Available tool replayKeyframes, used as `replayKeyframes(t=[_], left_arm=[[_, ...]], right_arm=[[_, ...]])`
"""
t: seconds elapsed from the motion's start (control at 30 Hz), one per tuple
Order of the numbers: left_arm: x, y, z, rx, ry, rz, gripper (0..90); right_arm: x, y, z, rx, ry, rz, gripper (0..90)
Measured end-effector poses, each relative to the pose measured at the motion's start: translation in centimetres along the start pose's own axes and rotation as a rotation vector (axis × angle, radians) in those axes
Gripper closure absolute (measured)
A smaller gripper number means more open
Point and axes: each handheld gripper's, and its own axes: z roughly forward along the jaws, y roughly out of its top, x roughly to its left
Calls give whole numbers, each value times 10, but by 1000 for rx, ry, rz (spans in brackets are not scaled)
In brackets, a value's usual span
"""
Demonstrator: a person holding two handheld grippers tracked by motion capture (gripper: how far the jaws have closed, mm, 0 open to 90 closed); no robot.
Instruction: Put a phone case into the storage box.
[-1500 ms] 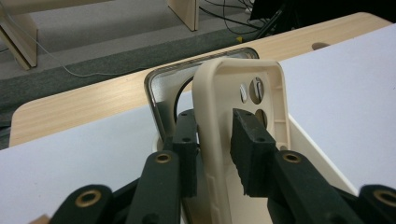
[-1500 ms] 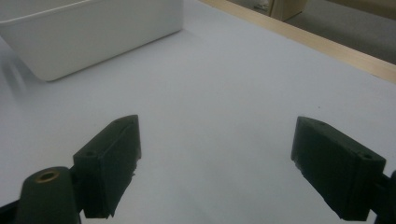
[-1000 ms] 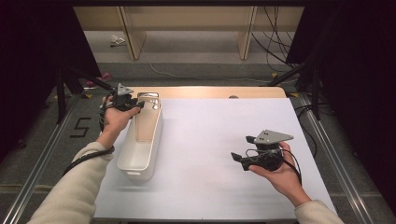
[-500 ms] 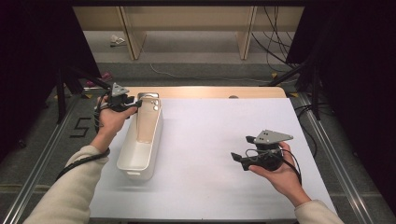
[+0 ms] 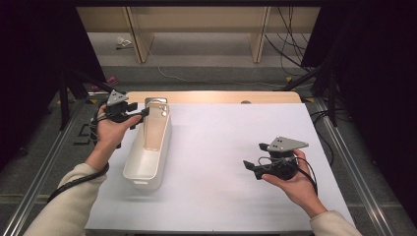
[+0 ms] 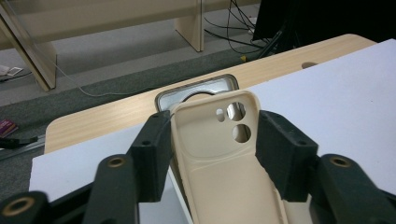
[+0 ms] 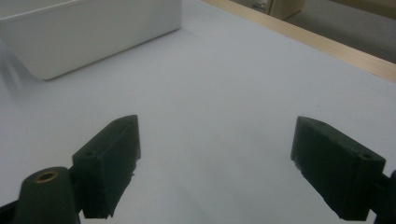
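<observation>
The phone case [image 6: 219, 154], beige with three camera holes, leans in the far end of the white bin [image 5: 147, 162] on the left of the table [image 5: 236, 142], its top against the bin's far rim, where a metal-edged thing [image 6: 196, 88] lies behind it. The left gripper [image 5: 135, 114] has just been opening its jaws: a second ago they sat closer over the case, now they stand apart on either side of it, pads clear of its edges, the hand a little drawn back. My reading: the case has been let go and the placing is done. The right gripper [image 5: 253, 168] hovers released, gripping nothing, above the bare sheet. Count: one case, one bin, two grippers
</observation>
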Motion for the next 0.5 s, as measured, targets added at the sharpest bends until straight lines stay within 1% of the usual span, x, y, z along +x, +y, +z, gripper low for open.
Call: replayKeyframes(t=[0.1, 0.17, 0.23, 0.27, 0.33, 0.4, 0.5], left_arm=[[-3, -1, -3, 4, -13, 1, 392], [-5, -1, -5, 2, -18, -10, 367], [-5, -2, -7, 1, -22, -12, 336], [-6, -2, -7, 1, -22, -10, 316], [-8, -2, -9, -2, -22, -24, 251], [-10, -2, -10, -2, -29, -30, 199], [-13, -4, -13, 0, -30, -24, 160]], right_arm=[[0, 0, 0, -1, 0, 0, 165], [-1, 0, 0, 0, -2, 1, 165], [0, 0, 0, 0, -1, 0, 165], [0, 0, 0, -1, -1, 0, 165], [0, 0, 0, 0, -1, 0, 165], [0, 0, 0, 1, -1, 1, 165], [-1, 0, 0, 1, -1, 2, 165]])
